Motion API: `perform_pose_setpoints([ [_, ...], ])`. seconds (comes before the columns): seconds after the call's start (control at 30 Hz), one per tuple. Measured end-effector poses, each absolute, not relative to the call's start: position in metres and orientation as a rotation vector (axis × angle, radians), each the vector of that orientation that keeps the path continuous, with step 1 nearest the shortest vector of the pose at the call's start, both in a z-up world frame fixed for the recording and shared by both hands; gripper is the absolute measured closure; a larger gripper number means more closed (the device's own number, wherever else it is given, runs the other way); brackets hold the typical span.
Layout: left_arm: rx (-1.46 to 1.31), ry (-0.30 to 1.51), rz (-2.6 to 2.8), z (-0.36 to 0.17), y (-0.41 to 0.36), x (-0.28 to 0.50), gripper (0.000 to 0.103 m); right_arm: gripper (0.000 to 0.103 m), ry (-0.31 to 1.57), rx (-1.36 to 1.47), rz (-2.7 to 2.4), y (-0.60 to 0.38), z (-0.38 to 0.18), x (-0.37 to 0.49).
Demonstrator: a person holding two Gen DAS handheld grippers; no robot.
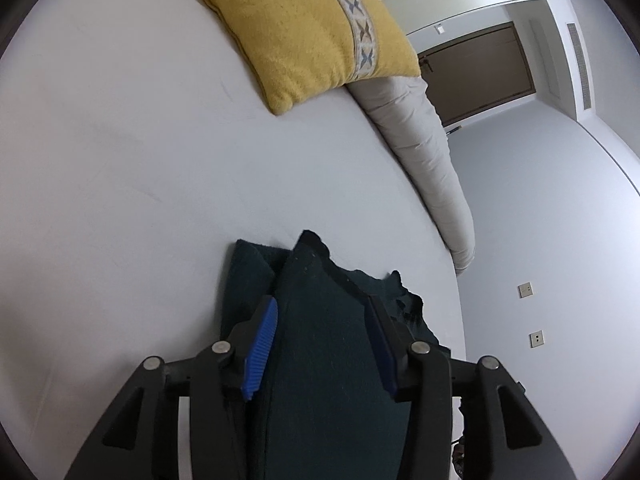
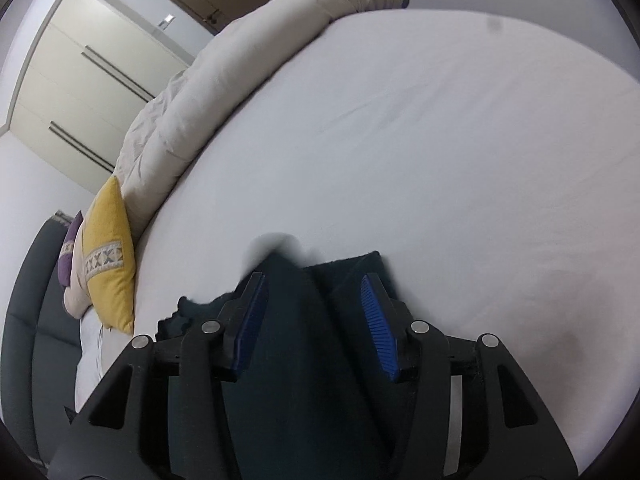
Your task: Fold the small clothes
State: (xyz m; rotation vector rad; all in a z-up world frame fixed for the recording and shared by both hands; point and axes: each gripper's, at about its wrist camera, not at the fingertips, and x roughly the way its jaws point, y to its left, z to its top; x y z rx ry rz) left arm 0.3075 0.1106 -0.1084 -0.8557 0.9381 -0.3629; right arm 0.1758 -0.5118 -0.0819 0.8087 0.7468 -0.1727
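A dark teal garment [image 1: 324,360] lies bunched on the white bed sheet [image 1: 140,200], with a raised fold and a ragged far edge. My left gripper [image 1: 320,304] is open, its blue pads [image 1: 260,348] standing on either side of that fold. In the right wrist view the same garment [image 2: 288,340] runs up between the fingers of my right gripper [image 2: 314,280], which is open too. A gap shows between the fold and the right-hand pad [image 2: 380,328]. The near part of the garment is hidden under both grippers.
A yellow cushion [image 1: 304,28] with a patterned band lies at the far side of the bed, beside a rolled beige duvet [image 1: 428,152] along the edge. The right wrist view also shows a purple cushion [image 2: 70,248], a dark padded headboard [image 2: 36,320] and a wardrobe [image 2: 80,72].
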Motion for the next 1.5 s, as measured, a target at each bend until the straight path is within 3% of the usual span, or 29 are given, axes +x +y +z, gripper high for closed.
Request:
perform_pose_setpoints([
  [0.23, -0.725, 0.926, -0.372, -0.097, 0.098, 0.264, 0.053, 0.056, 0.785, 0.626, -0.156, -0.483, -0.061, 0.145],
  [0.6, -0.566, 0.947, -0.324, -0.110, 0.085, 0.195, 0.050, 0.056, 0.855, 0.345, -0.139, -0.429, -0.082, 0.080],
  [0.7, -0.539, 0.953, -0.307, -0.116, 0.083, 0.189, 0.050, 0.058, 0.867, 0.346, -0.127, -0.437, -0.087, 0.066],
  [0.8, -0.500, 0.957, -0.277, -0.119, 0.080, 0.187, 0.050, 0.068, 0.888, 0.327, -0.132, -0.435, -0.094, 0.062],
  [1.03, -0.475, 0.976, -0.248, -0.126, 0.085, 0.187, 0.073, 0.096, 0.900, 0.339, -0.146, -0.441, -0.101, 0.046],
  [1.2, -0.435, 0.987, -0.241, -0.126, 0.084, 0.186, 0.085, 0.098, 0.891, 0.375, -0.172, -0.444, -0.096, 0.039],
  [1.5, -0.429, 0.998, -0.247, -0.127, 0.087, 0.185, 0.085, 0.098, 0.906, 0.442, -0.161, -0.450, -0.110, 0.033],
])
